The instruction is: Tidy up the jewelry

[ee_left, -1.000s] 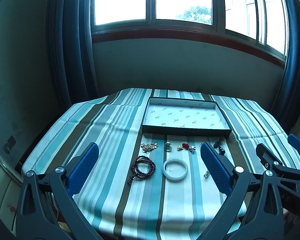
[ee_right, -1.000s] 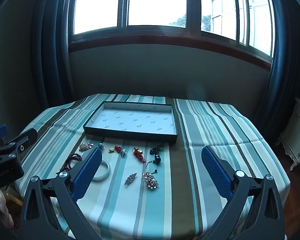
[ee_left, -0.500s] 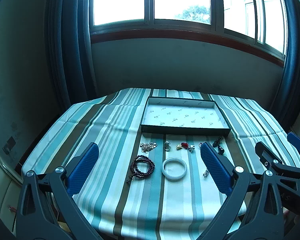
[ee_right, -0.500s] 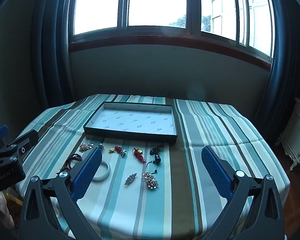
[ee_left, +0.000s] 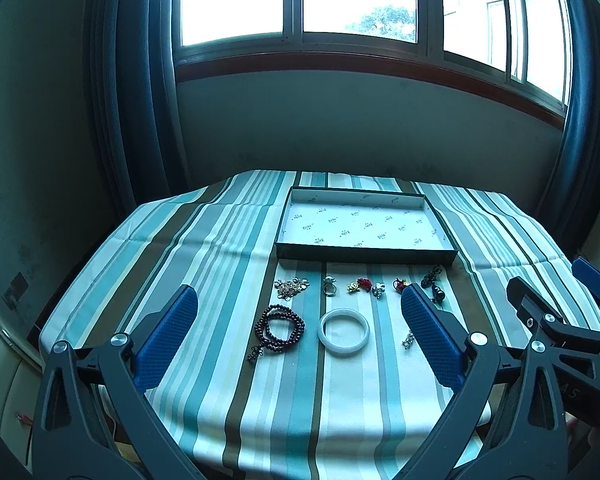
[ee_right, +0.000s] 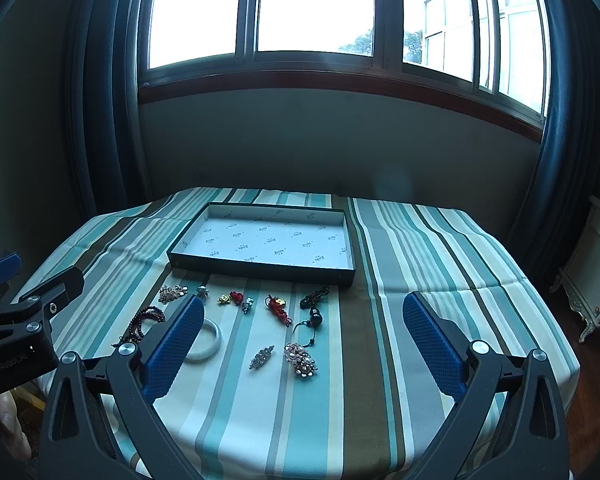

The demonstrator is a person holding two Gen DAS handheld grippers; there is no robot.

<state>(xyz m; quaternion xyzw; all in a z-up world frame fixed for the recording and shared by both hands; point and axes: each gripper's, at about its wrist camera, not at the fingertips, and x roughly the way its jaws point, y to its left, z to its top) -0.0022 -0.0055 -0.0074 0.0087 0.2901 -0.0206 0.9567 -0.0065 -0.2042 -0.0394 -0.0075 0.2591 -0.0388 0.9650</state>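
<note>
Jewelry is lying loose on the counter (ee_left: pixel 220 248), in front of a shallow dark-walled tray (ee_left: pixel 366 254). In the left wrist view a white bangle (ee_left: pixel 343 332) is sitting at the centre, with a coil of dark red beads (ee_left: pixel 279 329) touching nothing at its 9 o'clock. Toward 12 o'clock from them a row is running just beside the tray wall: a pale chain cluster (ee_left: pixel 291 287), a silver ring (ee_left: pixel 329 285), and a gold-and-red charm (ee_left: pixel 360 285). In the right wrist view a red knotted cord (ee_right: pixel 278 309), a black bead pendant (ee_right: pixel 315 316), a slim rhinestone brooch (ee_right: pixel 261 357) and a pearl cluster brooch (ee_right: pixel 300 362) are spreading toward 3 o'clock.

A striped teal, brown and cream cloth is covering the counter; a wide window (ee_right: pixel 316 12) with dark curtains (ee_left: pixel 140 100) is filling the 12 o'clock wall.

The tray is showing only its white printed lining.

The left tool (ee_left: pixel 300 328) is hovering with blue pads spread wide, gripping nothing; the right tool (ee_right: pixel 300 332) is likewise gaping wide and bare
</note>
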